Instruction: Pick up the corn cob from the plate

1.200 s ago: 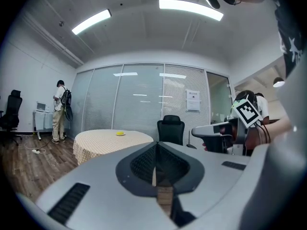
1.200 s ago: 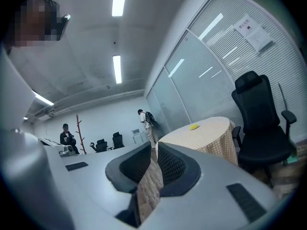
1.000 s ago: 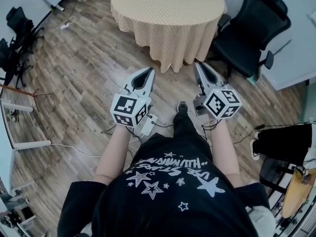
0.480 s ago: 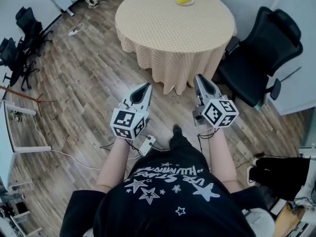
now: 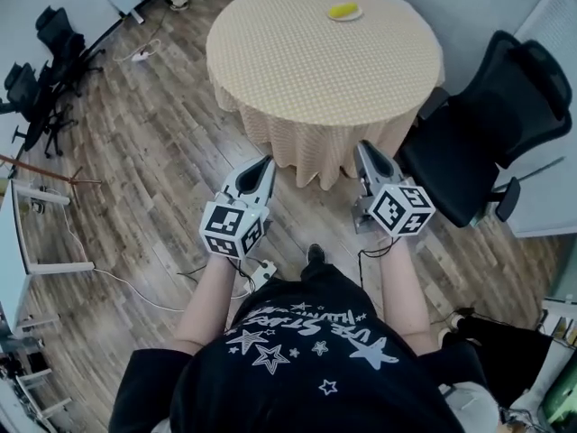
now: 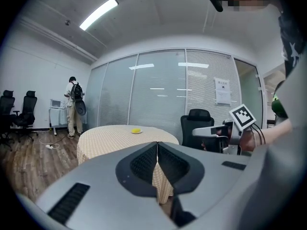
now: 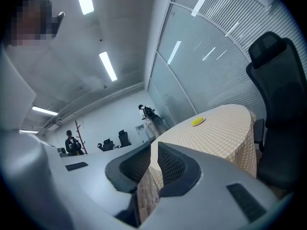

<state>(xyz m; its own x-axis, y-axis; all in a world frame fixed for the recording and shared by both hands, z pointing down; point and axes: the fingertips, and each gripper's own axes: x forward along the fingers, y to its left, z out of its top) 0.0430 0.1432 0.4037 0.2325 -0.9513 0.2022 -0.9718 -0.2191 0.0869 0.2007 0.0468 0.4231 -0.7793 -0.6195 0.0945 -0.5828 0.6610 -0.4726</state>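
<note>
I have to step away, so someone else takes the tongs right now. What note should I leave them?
Left tongs: shut, empty, short of the round table with beige checked cloth.
Right tongs: shut, empty, alongside.
Yellow corn cob lies untouched on its small plate at the table's far side.
Done: nothing picked up. Left: reach the cob, open one pair of tongs, grip it, lift it off the plate.

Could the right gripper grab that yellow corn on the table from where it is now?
Probably not. The right gripper hangs just short of the table, and the corn cob lies at its far side. Only bare tablecloth lies between them.
</note>
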